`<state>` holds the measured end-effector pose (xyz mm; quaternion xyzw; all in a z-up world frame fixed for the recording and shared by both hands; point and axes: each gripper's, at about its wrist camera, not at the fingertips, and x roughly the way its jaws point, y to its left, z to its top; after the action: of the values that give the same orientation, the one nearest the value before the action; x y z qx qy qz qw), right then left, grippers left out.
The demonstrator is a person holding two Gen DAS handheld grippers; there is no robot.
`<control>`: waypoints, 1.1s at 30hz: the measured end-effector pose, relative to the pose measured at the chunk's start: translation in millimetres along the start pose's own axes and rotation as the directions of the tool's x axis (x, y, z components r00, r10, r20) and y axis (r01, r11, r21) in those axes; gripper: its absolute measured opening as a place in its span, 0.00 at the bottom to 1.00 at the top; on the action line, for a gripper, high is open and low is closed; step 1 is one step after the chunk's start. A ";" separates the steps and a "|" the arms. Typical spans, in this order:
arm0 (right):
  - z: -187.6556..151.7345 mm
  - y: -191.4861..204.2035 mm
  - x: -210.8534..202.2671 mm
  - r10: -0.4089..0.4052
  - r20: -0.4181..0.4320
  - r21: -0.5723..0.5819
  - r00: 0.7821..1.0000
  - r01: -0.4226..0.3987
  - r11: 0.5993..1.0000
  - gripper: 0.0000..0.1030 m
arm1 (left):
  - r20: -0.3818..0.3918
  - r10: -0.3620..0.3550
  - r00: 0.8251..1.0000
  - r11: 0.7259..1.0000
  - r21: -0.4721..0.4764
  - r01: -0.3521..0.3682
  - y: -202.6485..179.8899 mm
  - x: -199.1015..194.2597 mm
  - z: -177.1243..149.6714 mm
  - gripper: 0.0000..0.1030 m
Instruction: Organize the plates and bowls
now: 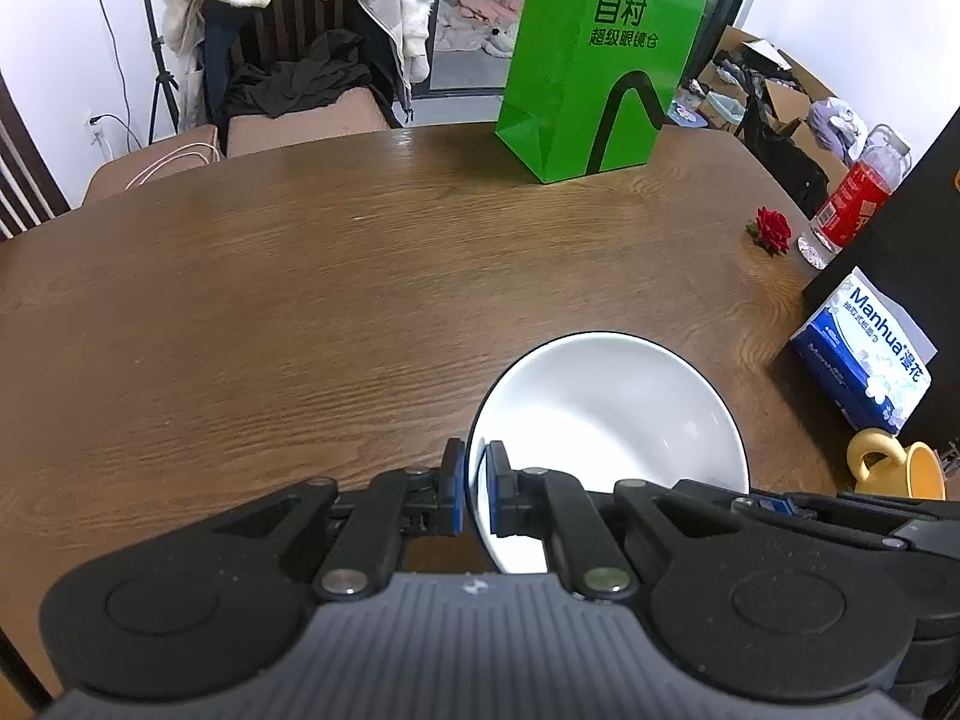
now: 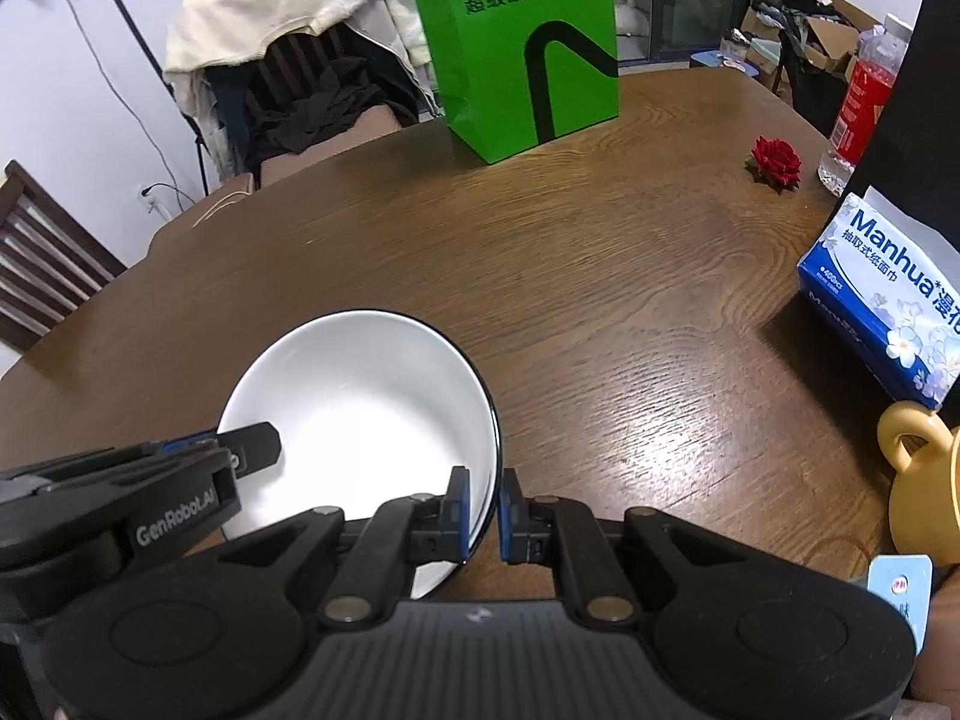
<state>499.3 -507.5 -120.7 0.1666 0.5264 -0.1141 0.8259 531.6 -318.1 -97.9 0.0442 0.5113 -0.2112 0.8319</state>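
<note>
The 2 grippers, left gripper (image 1: 477,483) and right gripper (image 2: 485,510), each pinch the white bowl (image 1: 612,414) rim over the table (image 1: 300,300)

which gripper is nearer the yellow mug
Right. The right gripper clamps the white bowl's rim on the side facing the yellow mug; the left gripper clamps the opposite rim.

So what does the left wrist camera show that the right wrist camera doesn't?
Only the left wrist view shows the left gripper shut on the white bowl's rim. Only the right wrist view shows the right gripper clamping the opposite rim, plus a pale blue tag. Both show the bowl, green bag, red rose, tissue pack and yellow mug.
</note>
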 end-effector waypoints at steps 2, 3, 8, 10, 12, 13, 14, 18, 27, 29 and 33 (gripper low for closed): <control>-5.0 3.7 -4.4 0.005 0.002 -0.005 1.000 -0.005 1.000 0.09 | 0.004 0.005 1.000 1.000 -0.003 -0.005 2.6 -5.7 -4.1 0.07; -6.8 5.6 -6.1 0.006 0.003 -0.007 1.000 -0.006 1.000 0.09 | 0.005 0.007 1.000 1.000 -0.005 -0.007 4.0 -7.9 -5.8 0.07; -17.5 13.6 -16.1 0.013 0.006 -0.016 1.000 -0.013 1.000 0.09 | 0.015 0.006 1.000 1.000 -0.021 -0.006 10.9 -20.9 -15.7 0.07; -20.8 16.3 -20.1 0.017 0.008 -0.020 1.000 -0.017 1.000 0.09 | 0.018 0.008 1.000 1.000 -0.026 -0.008 13.6 -26.5 -19.7 0.07; -24.5 19.7 -23.3 0.019 0.010 -0.023 1.000 -0.019 1.000 0.09 | 0.022 0.011 1.000 0.999 -0.031 -0.011 16.8 -31.8 -23.9 0.07; -26.6 21.8 -25.2 0.021 0.011 -0.027 1.000 -0.020 0.999 0.09 | 0.023 0.012 1.000 0.999 -0.034 -0.011 18.7 -34.3 -25.8 0.07; -28.7 24.1 -26.7 0.022 0.012 -0.031 1.000 -0.022 0.999 0.09 | 0.025 0.013 1.000 0.999 -0.038 -0.012 20.6 -36.9 -27.8 0.07; -35.5 31.1 -33.3 0.032 0.014 -0.043 0.999 -0.032 0.999 0.09 | 0.034 0.020 0.999 0.999 -0.049 -0.019 27.8 -47.0 -36.1 0.07; -53.3 49.0 -48.4 0.043 0.020 -0.066 0.999 -0.042 0.997 0.09 | 0.049 0.029 0.998 0.997 -0.069 -0.026 42.6 -68.7 -54.5 0.07; -56.9 53.2 -52.0 0.047 0.021 -0.071 0.999 -0.045 0.996 0.09 | 0.052 0.031 0.998 0.997 -0.076 -0.027 46.6 -74.4 -59.2 0.07; -65.2 62.4 -59.1 0.054 0.024 -0.084 0.998 -0.052 0.995 0.09 | 0.066 0.040 0.997 0.996 -0.085 -0.034 53.6 -86.6 -68.2 0.07</control>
<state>443.0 -423.6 -82.8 0.1443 0.5152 -0.0722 0.8418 462.5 -223.2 -62.6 0.0117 0.4905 -0.1754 0.8536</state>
